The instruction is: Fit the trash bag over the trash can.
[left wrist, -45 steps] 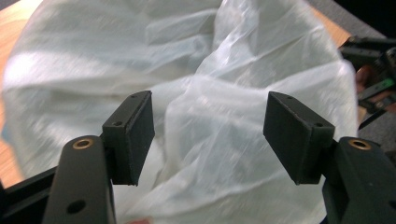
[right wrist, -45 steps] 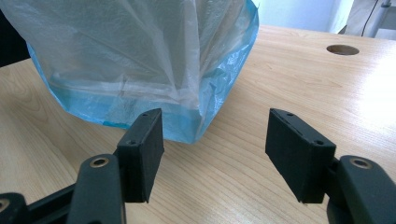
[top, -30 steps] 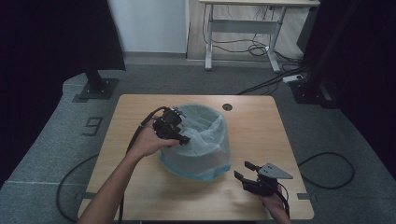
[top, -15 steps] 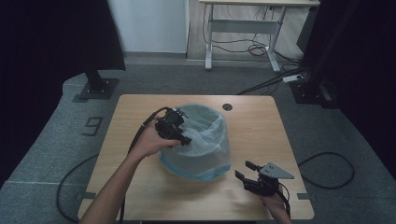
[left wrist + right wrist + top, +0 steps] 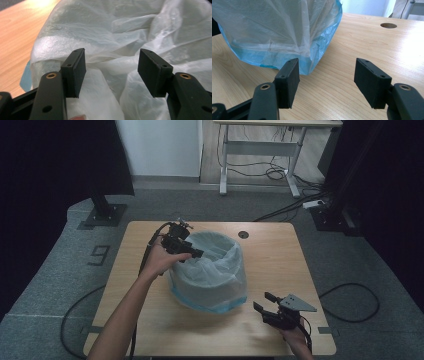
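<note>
**Thin liner may slip or tear**

Your left gripper (image 5: 196, 254) sits unclenched, jaws just widened, at the bin (image 5: 210, 292) rim mid-table; pinch too little bag (image 5: 117, 62) and it slips. Your right gripper (image 5: 266, 302) waits empty nearby

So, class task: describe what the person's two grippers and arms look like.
Both grippers are black with two flat rectangular pads and brass-coloured pivot pins. The left gripper trails a black cable. The right gripper carries a grey three-cornered plate. The forearms are bare, with no sleeves in view.
</note>
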`<state>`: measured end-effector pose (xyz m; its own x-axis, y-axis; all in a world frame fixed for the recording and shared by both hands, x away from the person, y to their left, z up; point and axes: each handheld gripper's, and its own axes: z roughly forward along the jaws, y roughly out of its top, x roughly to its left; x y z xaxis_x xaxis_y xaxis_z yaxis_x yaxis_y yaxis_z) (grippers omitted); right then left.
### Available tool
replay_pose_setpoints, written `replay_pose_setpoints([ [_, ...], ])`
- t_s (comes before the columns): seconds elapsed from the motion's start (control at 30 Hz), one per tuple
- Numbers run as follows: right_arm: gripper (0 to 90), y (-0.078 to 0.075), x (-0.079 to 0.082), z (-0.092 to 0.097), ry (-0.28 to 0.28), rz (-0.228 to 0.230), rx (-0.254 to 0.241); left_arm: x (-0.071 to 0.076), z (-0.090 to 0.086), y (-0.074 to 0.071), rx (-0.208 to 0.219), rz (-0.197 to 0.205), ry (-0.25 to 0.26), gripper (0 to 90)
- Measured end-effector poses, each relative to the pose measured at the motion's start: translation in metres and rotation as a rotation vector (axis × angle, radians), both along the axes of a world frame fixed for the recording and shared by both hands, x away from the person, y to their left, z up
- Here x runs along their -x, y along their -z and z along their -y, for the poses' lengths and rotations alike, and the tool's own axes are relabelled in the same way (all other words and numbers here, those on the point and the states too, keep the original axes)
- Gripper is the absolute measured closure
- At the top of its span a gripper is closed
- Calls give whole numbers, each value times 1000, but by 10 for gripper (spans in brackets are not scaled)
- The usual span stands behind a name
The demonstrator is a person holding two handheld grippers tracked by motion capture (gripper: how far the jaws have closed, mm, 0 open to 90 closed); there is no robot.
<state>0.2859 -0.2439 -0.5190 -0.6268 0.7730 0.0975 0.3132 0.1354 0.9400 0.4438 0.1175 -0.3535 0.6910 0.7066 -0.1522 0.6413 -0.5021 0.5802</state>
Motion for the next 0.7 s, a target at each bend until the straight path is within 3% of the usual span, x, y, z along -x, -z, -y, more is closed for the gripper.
replay_pose_setpoints([
  [0.33,360,-2,1,2,6,8,0,-7,19,10,-103,-33,-5,369],
  [0.47,361,-3,2,5,15,13,-4,-2,15,4,-79,-14,-3,368],
  [0.7,362,-5,2,10,30,24,-11,21,-1,-15,27,58,17,364],
])
